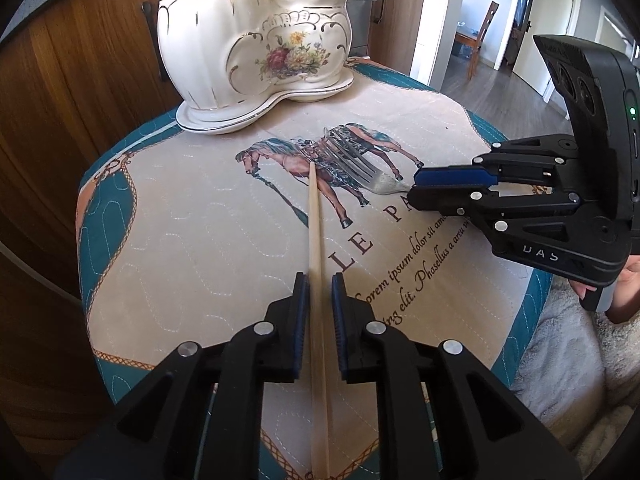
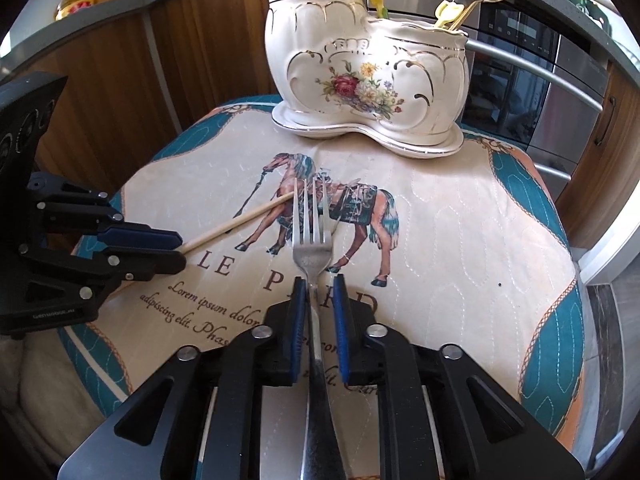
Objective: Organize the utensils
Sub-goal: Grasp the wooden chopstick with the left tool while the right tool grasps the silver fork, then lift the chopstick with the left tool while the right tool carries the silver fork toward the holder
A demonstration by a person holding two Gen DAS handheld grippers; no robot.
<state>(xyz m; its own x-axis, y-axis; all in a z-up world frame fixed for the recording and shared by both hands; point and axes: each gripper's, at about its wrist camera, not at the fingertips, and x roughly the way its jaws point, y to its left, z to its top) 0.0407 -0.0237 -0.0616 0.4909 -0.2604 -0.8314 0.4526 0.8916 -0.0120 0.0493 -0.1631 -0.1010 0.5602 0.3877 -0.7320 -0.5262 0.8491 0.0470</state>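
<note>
A kitchen with wood-fronted cabinets and a steel oven surrounds a small tabletop [image 2: 460, 216] covered by a quilted cloth [image 1: 192, 240] printed with a horse and teal borders. The cloth reads "LE P…", then "Lorem ipsum dolor sit am…" and "adipiscing elit. Phasellus a arcu…", partly hidden.

At the far edge stands a white ceramic utensil holder [image 2: 368, 76] with gilt trim and painted flowers, already holding sticks and gold cutlery.

The left gripper [image 1: 320, 280] is narrowed on a wooden chopstick [image 1: 314, 216]; its long axis runs straight ahead from the jaws, tip toward the horse. In the left wrist view a sliver of gap shows beside the right pad.

The right gripper [image 2: 320, 282] is clamped on a steel fork [image 2: 311, 236] at its neck, tines pointing away toward the holder, handle running back under the camera.

The right gripper's body reads "DAS"; the left's lettering is too small to read.
</note>
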